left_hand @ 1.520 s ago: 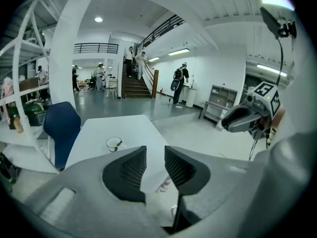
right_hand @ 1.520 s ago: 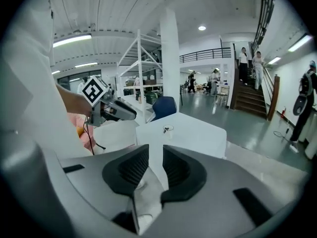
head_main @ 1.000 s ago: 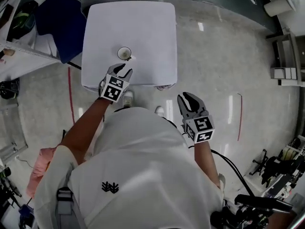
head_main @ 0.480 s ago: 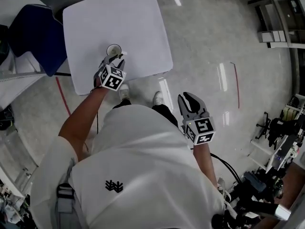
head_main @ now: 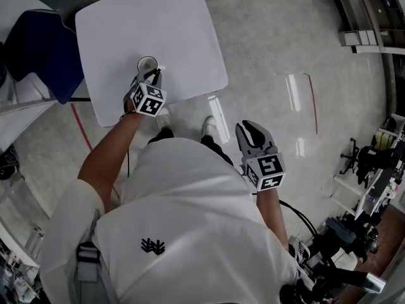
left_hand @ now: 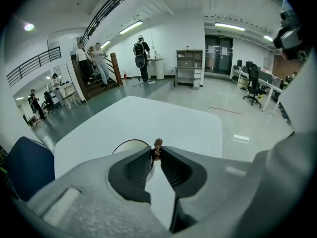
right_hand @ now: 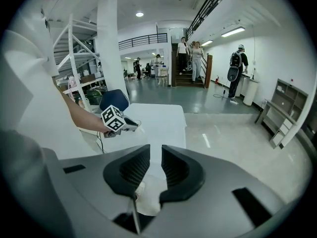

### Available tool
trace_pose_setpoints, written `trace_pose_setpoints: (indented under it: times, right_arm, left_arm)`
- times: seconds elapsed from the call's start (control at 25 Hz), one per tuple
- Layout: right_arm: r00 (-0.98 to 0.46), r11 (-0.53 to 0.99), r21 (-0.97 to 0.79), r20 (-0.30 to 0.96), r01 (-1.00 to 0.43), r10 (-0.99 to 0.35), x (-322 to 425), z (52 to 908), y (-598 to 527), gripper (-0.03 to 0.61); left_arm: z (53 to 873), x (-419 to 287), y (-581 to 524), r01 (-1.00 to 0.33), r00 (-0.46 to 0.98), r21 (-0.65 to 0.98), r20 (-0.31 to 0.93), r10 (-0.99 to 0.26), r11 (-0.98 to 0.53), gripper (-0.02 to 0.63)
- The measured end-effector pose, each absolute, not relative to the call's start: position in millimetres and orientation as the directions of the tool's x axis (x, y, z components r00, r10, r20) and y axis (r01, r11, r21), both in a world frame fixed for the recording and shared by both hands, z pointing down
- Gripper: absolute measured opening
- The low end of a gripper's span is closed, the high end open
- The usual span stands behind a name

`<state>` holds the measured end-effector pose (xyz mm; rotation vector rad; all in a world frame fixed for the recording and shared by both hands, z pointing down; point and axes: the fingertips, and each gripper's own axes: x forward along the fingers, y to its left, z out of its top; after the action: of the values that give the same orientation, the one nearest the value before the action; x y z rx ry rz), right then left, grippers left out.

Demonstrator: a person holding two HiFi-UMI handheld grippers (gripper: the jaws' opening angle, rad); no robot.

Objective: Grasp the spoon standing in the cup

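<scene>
The left gripper's (left_hand: pixel 156 155) jaws are closing on the spoon (left_hand: pixel 157 144), which stands in the cup (head_main: pixel 147 64) at the white surface's (head_main: pixel 171 24) near edge. The right gripper (head_main: pixel 251 129) hangs empty off to the right, jaws slightly apart.

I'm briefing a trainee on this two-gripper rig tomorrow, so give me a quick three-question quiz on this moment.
1. Fill in: the cup stands on the white ____.
2. What is between the left gripper's jaws? A) the cup's rim B) the spoon's handle C) nothing
3. True or false: the right gripper holds the cup.
Key: 1 table. 2 B, the jaws are closing on the handle's tip. 3 false, nothing is between its jaws and it is away from the table.
</scene>
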<state>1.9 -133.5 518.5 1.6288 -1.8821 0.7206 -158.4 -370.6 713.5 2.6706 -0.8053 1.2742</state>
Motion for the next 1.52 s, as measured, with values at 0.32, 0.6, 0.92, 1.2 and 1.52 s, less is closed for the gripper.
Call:
trace_pose_setpoints:
  times: [0.32,0.6,0.92,1.2,1.52]
  right_arm:
    - [-0.146,0.150,-0.055,0.689,-0.987,-0.710,13,520,-130,0.071]
    - [-0.173,0.181,-0.056,0.658,-0.982,-0.733,44,519,-120,0.034]
    - [-0.265,0.254,-0.109,0.623,-0.961,-0.736,73,524,-120,0.012]
    - [-0.349,0.348,-0.124,0.599,-0.929,-0.721,74,530,-111,0.011]
    - [-0.444,0.448,-0.144,0.572,-0.883,-0.690,118,522,-103,0.009]
  left_arm:
    - [693,-158,-372,-0.516,0.525,-0.176,0.708,-0.472,-0.838,0.055]
    - [659,-157,-366,-0.602,0.497,-0.184,0.676,-0.545,-0.777,0.055]
    - [606,-155,-353,-0.702,0.476,-0.167,0.613,-0.630,-0.693,0.054]
    - [557,-155,-320,-0.749,0.503,-0.121,0.536,-0.678,-0.651,0.054]
    - [499,-108,-264,-0.777,0.505,-0.092,0.501,-0.703,-0.623,0.054]
